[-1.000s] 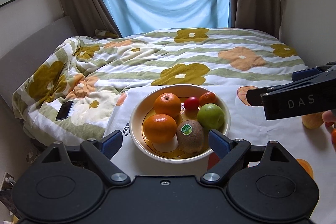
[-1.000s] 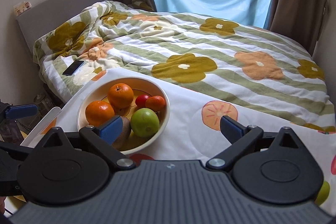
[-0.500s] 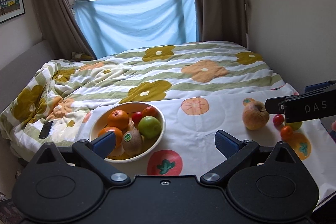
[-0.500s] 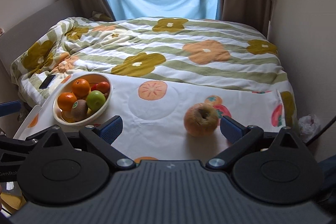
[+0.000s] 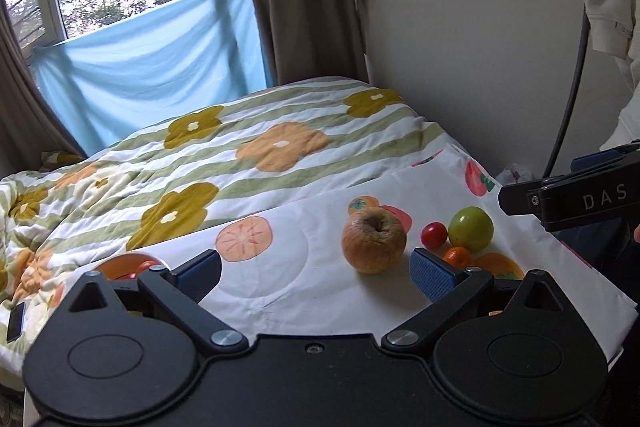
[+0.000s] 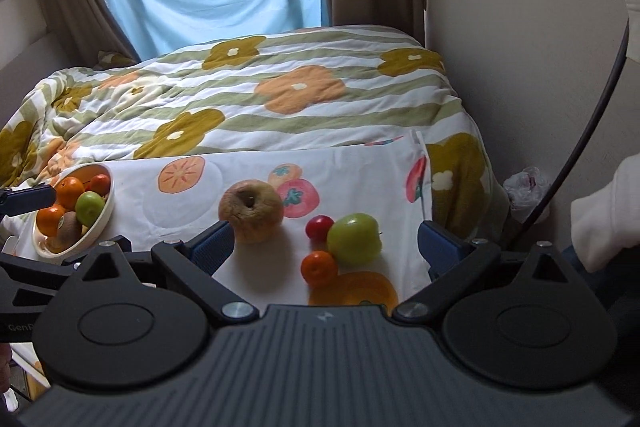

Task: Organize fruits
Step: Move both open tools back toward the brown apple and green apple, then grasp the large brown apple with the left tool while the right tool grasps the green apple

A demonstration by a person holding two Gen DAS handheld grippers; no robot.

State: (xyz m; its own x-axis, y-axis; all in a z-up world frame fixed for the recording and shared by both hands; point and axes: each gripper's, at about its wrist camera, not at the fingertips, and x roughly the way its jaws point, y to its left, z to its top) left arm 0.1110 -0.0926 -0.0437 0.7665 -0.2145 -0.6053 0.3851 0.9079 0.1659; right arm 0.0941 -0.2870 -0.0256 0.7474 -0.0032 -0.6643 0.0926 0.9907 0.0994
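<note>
A wrinkled tan apple (image 5: 374, 241) (image 6: 251, 210), a green apple (image 5: 470, 229) (image 6: 354, 238), a small red tomato (image 5: 434, 235) (image 6: 319, 227) and a small orange (image 5: 457, 256) (image 6: 319, 268) lie loose on the fruit-print cloth (image 5: 304, 291). A cream bowl (image 6: 102, 217) at the left holds oranges, a green apple, a kiwi and a tomato. My left gripper (image 5: 316, 273) is open and empty, just before the tan apple. My right gripper (image 6: 326, 247) is open and empty, its fingers either side of the loose fruits. It also shows at the right of the left wrist view (image 5: 576, 197).
The cloth lies on a table against a bed with a flowered quilt (image 6: 240, 99). A wall (image 5: 480, 47) and a black cable (image 6: 592, 131) stand at the right. A phone (image 5: 16, 321) lies on the quilt at the left.
Both grippers have swung right, from the bowl toward the loose fruits. The bowl has slid to the left edge of both views. Both stay open.
</note>
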